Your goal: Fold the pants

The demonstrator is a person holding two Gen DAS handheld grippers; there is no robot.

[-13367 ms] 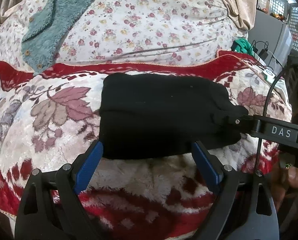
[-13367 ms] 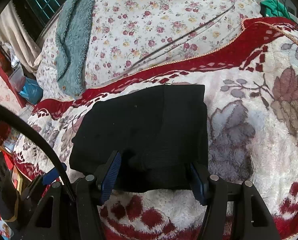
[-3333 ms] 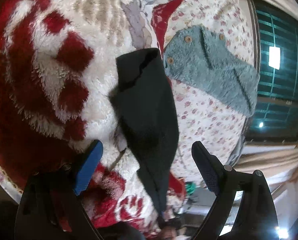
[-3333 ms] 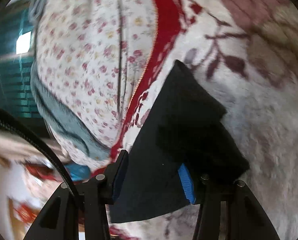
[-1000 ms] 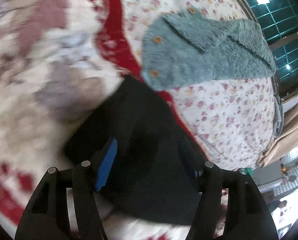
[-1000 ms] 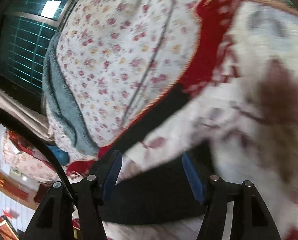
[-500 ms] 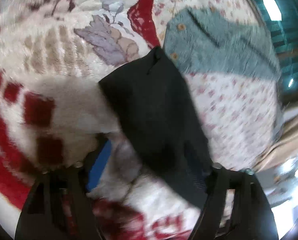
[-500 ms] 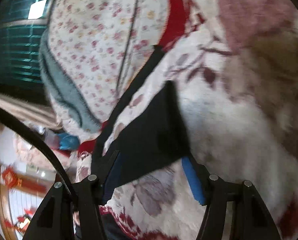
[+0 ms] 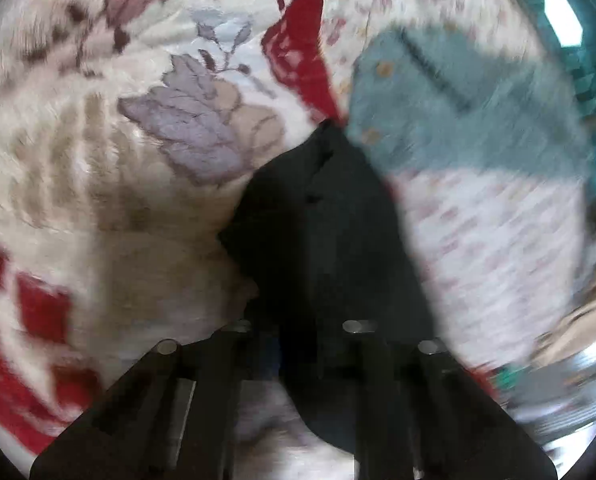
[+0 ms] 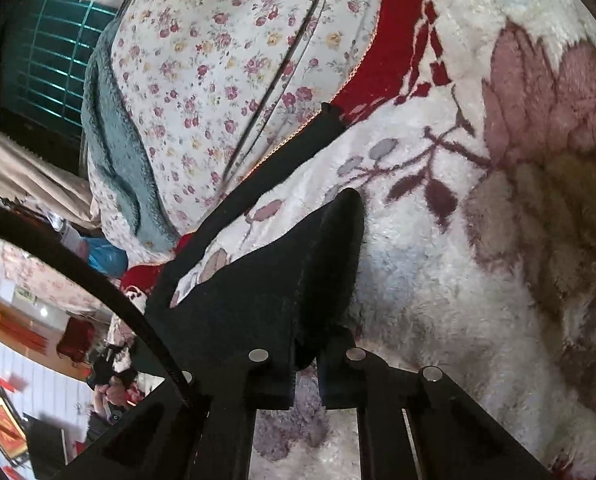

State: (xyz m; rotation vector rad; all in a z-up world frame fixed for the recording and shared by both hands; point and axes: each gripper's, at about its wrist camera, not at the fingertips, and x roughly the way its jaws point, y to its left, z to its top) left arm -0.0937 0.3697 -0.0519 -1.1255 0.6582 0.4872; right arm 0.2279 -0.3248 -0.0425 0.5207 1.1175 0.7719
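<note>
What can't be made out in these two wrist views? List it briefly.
- Left wrist view: motion blur smears the blanket and teal garment; the black pants hide the left gripper fingertips.
- Right wrist view: the pants cover the right gripper pads; the fold count is unclear; the lower-left room is too small.

left claw (image 9: 298, 344) clamped, right claw (image 10: 306, 360) clamped

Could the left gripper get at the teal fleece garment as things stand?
Probably not: the left gripper looks shut on the black pants, which also lie between it and the teal fleece garment.
</note>
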